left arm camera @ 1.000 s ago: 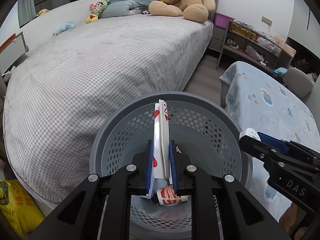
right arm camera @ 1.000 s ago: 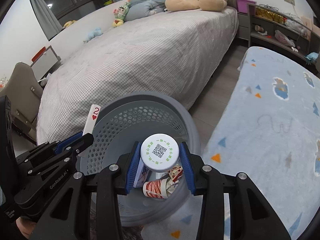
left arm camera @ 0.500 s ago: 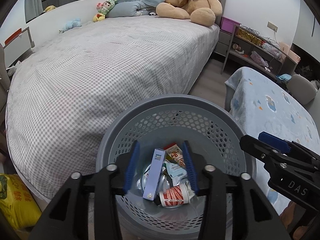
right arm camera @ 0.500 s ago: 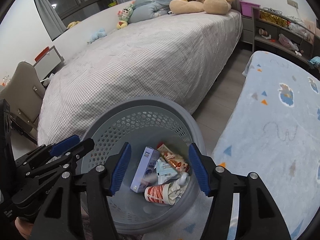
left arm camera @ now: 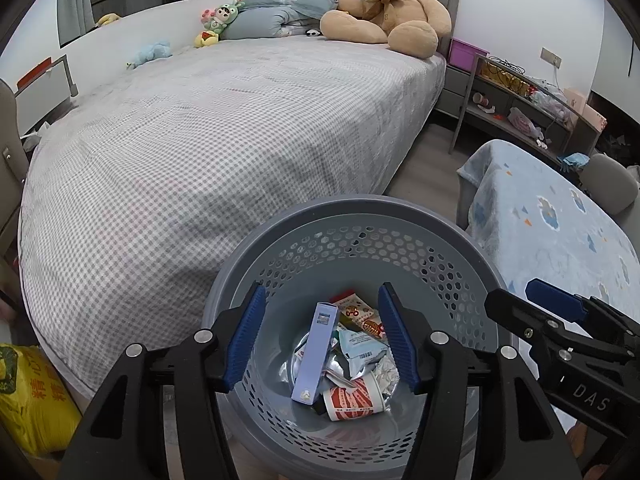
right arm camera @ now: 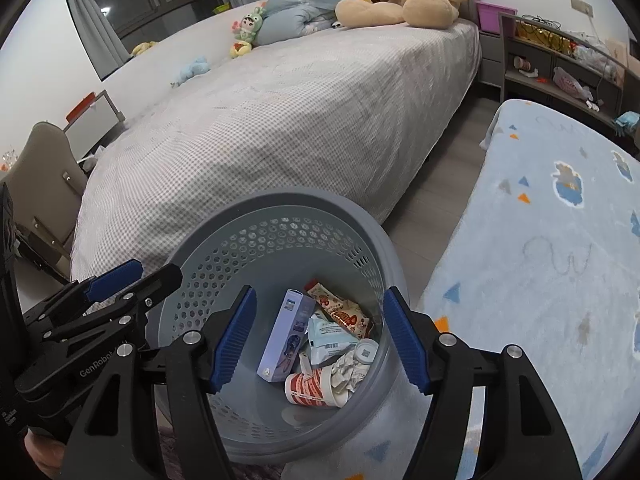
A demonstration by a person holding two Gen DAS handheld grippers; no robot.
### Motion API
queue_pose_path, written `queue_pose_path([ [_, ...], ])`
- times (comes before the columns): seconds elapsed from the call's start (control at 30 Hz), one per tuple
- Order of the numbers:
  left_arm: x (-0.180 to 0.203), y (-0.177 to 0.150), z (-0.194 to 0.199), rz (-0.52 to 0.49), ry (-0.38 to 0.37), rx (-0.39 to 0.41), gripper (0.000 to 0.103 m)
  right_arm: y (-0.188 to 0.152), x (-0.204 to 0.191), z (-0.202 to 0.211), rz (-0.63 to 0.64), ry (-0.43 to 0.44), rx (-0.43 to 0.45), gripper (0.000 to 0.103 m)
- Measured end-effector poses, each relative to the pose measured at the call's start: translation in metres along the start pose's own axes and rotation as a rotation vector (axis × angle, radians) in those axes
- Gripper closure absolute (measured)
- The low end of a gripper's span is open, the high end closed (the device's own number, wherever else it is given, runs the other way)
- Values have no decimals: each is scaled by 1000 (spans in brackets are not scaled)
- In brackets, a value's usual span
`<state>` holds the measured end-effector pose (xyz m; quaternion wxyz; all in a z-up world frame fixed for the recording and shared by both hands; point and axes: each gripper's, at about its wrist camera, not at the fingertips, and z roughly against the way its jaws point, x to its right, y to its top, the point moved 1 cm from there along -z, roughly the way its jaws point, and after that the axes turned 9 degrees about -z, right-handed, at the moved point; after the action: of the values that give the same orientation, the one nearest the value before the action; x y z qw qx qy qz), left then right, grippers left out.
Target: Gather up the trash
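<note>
A grey perforated trash basket (left arm camera: 352,208) stands on the floor beside the bed; it also shows in the right wrist view (right arm camera: 280,204). Inside lie a purple box (left arm camera: 314,352), a red and white paper cup (left arm camera: 352,398), snack wrappers (left arm camera: 360,318) and a white bottle cap (right arm camera: 366,351). My left gripper (left arm camera: 320,340) is open and empty above the basket. My right gripper (right arm camera: 320,336) is open and empty above it too. Each gripper shows at the edge of the other's view.
A bed with a grey checked cover (left arm camera: 208,136) lies to the left and behind, with a teddy bear (left arm camera: 384,4) at its head. A blue patterned blanket (right arm camera: 560,248) covers a surface at the right. A yellow bag (left arm camera: 28,400) sits at lower left. Shelves (left arm camera: 520,100) stand at the back right.
My left gripper opened and let go of the playing cards. My right gripper opened and let go of the white-capped item. Both dropped into the basket, and both grippers have lifted slightly.
</note>
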<state>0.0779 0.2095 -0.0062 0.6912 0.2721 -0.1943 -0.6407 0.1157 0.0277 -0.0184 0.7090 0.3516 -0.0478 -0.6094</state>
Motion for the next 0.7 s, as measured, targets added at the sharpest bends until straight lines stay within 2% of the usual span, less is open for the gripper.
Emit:
queue_pose_path([
  [0.33, -1, 0, 0, 1, 8, 5, 37, -3, 3, 0, -2, -19, 3, 29],
  [0.53, -3, 0, 0, 10, 17, 5, 29, -4, 3, 1, 1, -30, 8, 24],
  [0.7, -4, 0, 0, 12, 23, 1, 28, -5, 4, 1, -5, -36, 7, 19],
])
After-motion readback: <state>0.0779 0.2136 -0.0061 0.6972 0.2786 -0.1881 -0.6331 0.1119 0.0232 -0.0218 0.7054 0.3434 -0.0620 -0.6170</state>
